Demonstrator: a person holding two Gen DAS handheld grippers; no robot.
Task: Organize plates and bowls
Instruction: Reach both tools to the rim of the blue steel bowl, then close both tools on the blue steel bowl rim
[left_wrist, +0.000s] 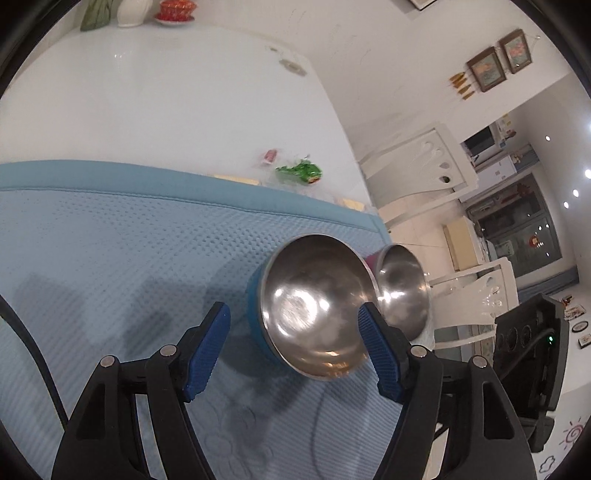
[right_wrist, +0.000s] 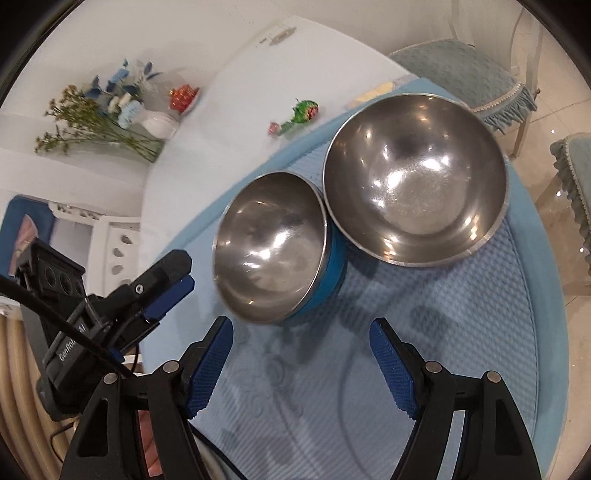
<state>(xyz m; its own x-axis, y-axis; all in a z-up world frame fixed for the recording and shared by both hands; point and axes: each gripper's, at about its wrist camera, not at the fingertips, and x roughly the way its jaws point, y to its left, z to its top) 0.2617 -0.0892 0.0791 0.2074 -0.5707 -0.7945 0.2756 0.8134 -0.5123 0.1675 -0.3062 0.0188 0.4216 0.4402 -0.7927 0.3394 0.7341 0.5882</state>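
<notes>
Both bowls sit on the blue mat covering the white surface. The blue-sided steel bowl lies near the mat's middle; the larger steel bowl touches its rim on the side toward the mat's far edge. Left tongs hang open, straddling the blue-sided bowl's rim. Right tongs gape empty just short of that bowl

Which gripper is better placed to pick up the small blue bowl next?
Left. The left gripper is open with the blue bowl already between its fingers. The right gripper is open too, but sits short of the bowl.
</notes>
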